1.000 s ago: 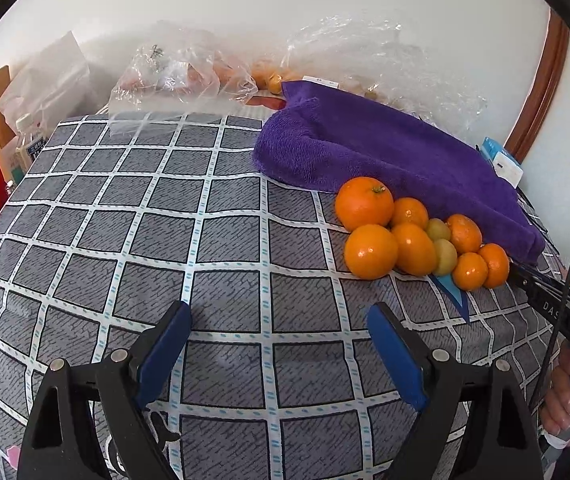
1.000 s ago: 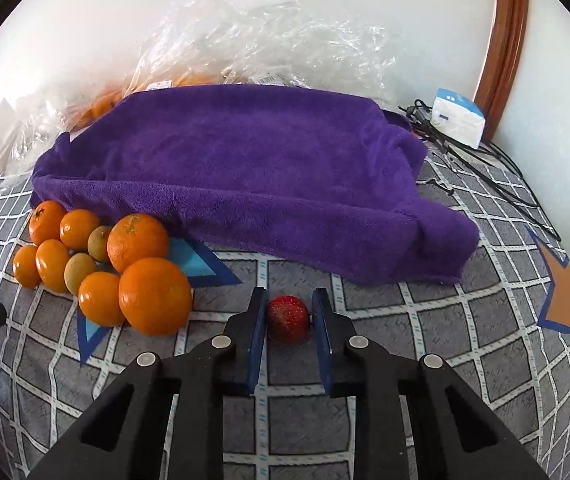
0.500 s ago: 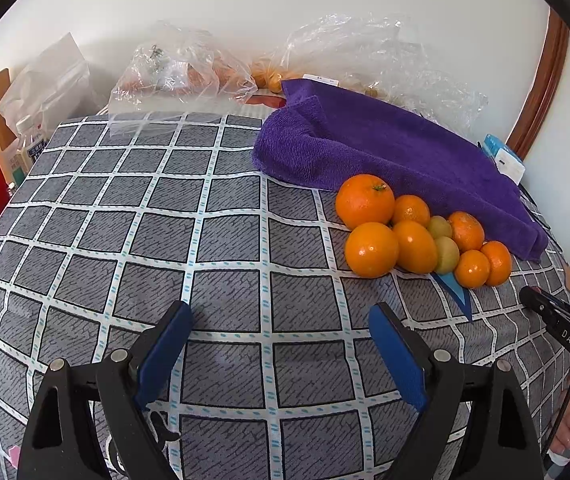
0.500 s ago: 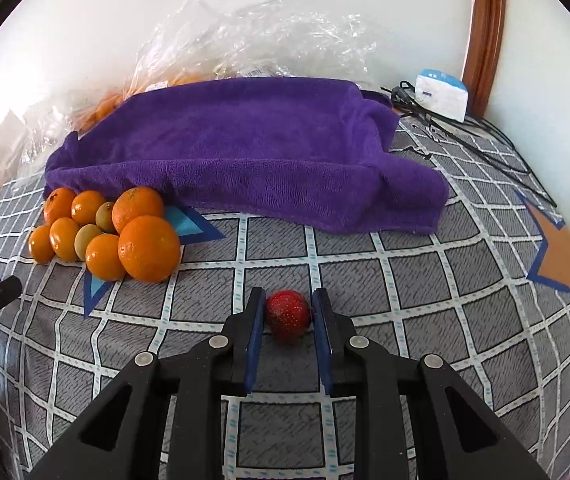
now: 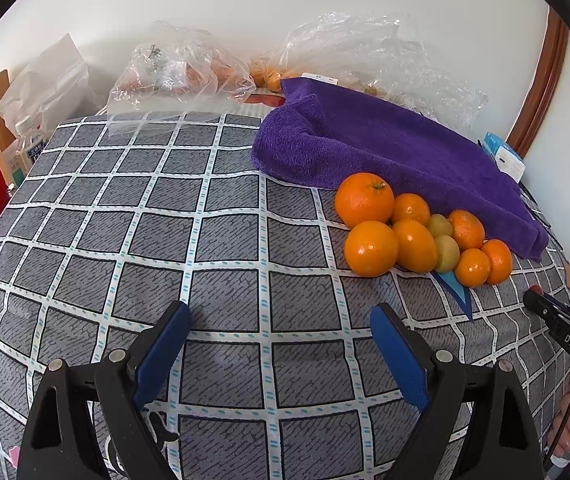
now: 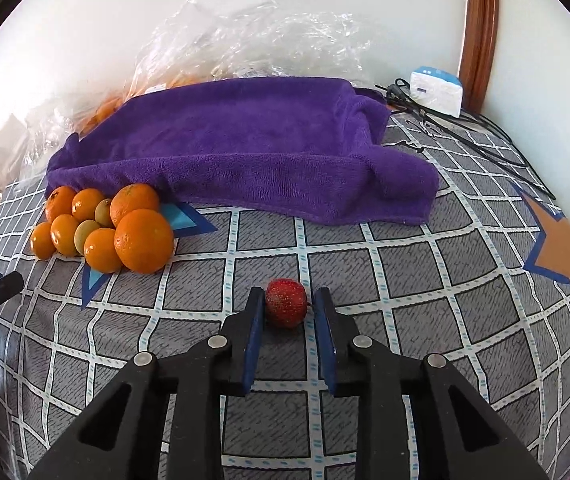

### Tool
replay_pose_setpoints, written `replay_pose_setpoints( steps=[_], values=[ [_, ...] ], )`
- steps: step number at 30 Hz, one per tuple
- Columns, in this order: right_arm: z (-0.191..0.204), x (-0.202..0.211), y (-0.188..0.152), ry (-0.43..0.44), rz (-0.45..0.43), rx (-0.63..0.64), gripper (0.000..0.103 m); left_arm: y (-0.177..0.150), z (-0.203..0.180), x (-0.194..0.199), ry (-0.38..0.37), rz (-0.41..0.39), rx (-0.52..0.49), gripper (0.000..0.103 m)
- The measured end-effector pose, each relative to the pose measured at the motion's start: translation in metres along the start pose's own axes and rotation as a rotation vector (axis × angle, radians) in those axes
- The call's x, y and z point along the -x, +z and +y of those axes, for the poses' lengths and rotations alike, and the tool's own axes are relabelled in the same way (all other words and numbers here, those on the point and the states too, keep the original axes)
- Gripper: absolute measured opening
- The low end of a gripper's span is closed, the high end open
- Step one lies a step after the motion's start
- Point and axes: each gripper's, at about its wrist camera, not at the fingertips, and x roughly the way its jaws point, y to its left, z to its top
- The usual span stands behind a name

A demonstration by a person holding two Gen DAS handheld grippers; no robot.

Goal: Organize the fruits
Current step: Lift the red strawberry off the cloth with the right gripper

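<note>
Between the right claw (image 6: 288,300) pads — a strawberry (image 6: 286,307), gripped.

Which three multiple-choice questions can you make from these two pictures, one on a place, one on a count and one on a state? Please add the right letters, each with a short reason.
1. Where is the strawberry?
A. On the purple towel
B. Between the fingers of the right gripper
C. Inside the pile of oranges

2. How many greenish fruits lie in the orange pile?
A. None
B. Two
C. Five

3. In what state is the left gripper?
A. Shut on an orange
B. Shut on the towel
C. Open, with nothing between its fingers

Answers:
1 B: the right wrist view shows the red berry between the two blue fingers.
2 B: two pale green fruits sit among the oranges.
3 C: only the checked cloth shows between its wide-apart fingers.
</note>
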Motion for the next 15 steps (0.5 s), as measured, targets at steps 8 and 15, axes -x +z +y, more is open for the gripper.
replay_pose_setpoints(
  steps=[8,15],
  values=[
    [0.0040,-0.0022,-0.0001,-0.030,0.004,0.025,0.027,0.0001,0.0010,-0.0009,-0.009,0.004,-0.003,0.096],
    [0.0030,-0.0028,0.0002,-0.032,0.004,0.027,0.027,0.0008,0.0011,-0.0024,-0.030,0.011,-0.011,0.101]
  ],
)
